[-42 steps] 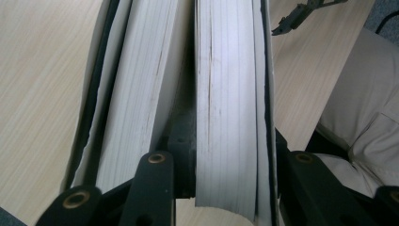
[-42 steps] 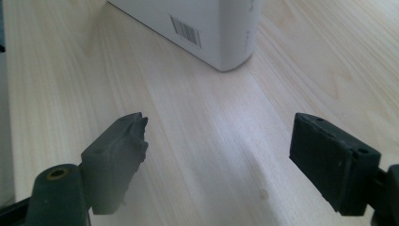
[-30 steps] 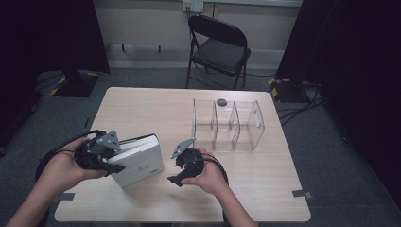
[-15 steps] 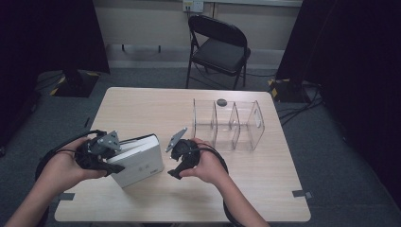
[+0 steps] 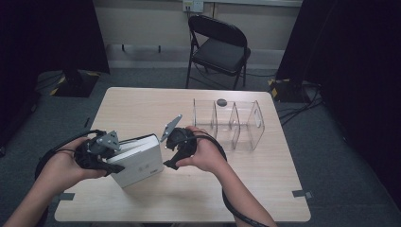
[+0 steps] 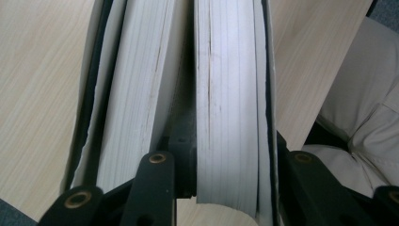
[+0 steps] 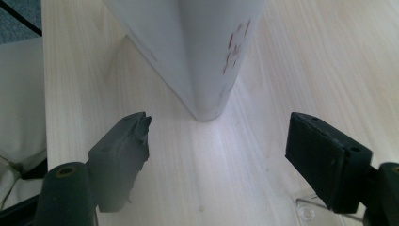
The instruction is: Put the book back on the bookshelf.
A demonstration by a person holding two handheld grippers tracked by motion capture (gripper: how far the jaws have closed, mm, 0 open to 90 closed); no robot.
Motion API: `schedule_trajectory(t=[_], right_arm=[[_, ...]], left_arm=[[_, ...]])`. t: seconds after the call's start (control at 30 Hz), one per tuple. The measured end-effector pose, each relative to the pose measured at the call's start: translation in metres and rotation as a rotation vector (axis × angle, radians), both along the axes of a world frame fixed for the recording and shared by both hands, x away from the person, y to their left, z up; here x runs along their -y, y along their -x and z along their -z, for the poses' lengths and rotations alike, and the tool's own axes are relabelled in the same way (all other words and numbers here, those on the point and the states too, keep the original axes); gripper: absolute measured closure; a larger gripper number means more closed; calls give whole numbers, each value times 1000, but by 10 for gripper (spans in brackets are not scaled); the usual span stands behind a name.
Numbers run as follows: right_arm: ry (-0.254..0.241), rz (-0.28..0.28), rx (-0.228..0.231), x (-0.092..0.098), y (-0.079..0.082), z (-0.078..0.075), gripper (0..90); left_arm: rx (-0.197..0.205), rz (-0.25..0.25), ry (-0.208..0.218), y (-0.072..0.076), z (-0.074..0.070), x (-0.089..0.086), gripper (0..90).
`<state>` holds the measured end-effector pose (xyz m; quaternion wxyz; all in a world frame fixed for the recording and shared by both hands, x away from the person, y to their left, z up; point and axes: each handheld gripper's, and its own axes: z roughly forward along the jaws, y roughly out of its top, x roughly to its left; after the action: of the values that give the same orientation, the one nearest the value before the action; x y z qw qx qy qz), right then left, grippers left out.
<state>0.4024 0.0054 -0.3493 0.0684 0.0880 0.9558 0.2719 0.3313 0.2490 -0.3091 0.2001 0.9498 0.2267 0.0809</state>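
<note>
A thick white book (image 5: 137,161) with a smooth cover stands tilted on the pale wood-grain desk (image 5: 142,109), near its front left. The left claw (image 5: 113,158) is clamped on part of its pages; the left gripper view shows the ribbed page edges (image 6: 226,108) splitting into two blocks around one jaw. The right claw (image 5: 171,147) hovers just beside the book, jaws wide with nothing between them; its own view faces the rounded spine (image 7: 207,70). Behind stands a clear plastic divider rack (image 5: 231,124), its compartments holding nothing.
</note>
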Motion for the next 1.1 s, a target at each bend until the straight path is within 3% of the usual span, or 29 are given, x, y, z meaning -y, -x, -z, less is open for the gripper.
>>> schedule_trajectory(t=[0.2, 0.47, 0.67, 1.1], right_arm=[[12, -5, 6, -6, -2, -9, 214], [-20, -37, 14, -14, -6, -26, 221], [-20, -67, 11, -25, -5, -37, 228], [-54, -114, 6, -43, -5, -44, 238]], left_arm=[[-2, 1, 3, 1, 0, -2, 664], [-4, -7, 2, 1, 1, -7, 658], [-3, -14, 26, 2, 3, -10, 654], [2, -22, 48, 3, 6, -12, 647]])
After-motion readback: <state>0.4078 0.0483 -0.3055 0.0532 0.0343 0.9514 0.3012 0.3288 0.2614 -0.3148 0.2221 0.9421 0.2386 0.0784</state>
